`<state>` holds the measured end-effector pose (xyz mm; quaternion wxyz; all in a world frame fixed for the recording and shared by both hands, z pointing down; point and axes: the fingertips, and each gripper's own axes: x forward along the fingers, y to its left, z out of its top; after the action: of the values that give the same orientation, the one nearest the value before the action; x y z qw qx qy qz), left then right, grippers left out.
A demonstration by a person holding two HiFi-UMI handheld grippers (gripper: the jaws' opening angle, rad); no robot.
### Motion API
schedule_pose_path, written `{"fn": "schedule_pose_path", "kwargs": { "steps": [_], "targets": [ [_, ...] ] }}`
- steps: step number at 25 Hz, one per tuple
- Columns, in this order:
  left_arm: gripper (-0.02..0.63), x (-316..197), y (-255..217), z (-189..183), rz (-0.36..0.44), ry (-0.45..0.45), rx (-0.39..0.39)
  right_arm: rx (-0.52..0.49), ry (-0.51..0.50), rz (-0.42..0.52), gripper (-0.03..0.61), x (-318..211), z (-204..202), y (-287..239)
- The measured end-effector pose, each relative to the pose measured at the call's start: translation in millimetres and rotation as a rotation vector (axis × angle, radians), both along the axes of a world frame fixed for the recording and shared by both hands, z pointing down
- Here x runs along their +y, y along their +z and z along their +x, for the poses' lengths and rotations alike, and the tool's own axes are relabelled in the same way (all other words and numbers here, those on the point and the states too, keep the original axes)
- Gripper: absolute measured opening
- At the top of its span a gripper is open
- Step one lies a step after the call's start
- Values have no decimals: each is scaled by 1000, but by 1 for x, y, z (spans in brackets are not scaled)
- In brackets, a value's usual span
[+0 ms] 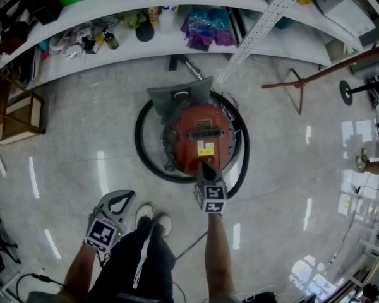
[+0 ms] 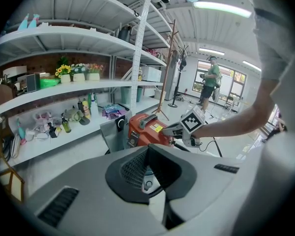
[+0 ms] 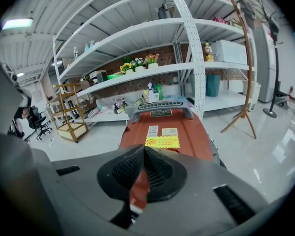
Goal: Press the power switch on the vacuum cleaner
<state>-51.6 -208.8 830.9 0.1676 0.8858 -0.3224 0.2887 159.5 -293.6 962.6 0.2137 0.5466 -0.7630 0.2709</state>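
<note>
Hovering at the near edge of the red vacuum cleaner [image 1: 199,131] on the floor, right gripper [image 1: 203,165] pinched closed and empty, left gripper [image 1: 121,197] likewise closed by the feet; next, likely press down on the switch, not made out here.

A white shelving unit [image 1: 132,52] spans the far side of the glossy floor [image 1: 69,163]. On its lowest shelf, small bottles [image 1: 109,40] stand toward the left end and purple bags [image 1: 205,30] lie near the middle, beside a perforated upright [image 1: 265,16]. Potted flowers [image 2: 63,71] sit on the shelf above. A wooden rack [image 1: 16,115] stands at the left and a wooden coat stand [image 1: 296,86] at the right.
</note>
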Motion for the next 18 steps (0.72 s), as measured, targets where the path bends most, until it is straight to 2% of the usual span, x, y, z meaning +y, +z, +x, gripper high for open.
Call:
{"fn": "schedule_pose_path", "kwargs": {
  "steps": [18],
  "targets": [
    [-8,2,3,-5,-1,-10,8,-10,34,14,11,0,2,3]
  ]
}}
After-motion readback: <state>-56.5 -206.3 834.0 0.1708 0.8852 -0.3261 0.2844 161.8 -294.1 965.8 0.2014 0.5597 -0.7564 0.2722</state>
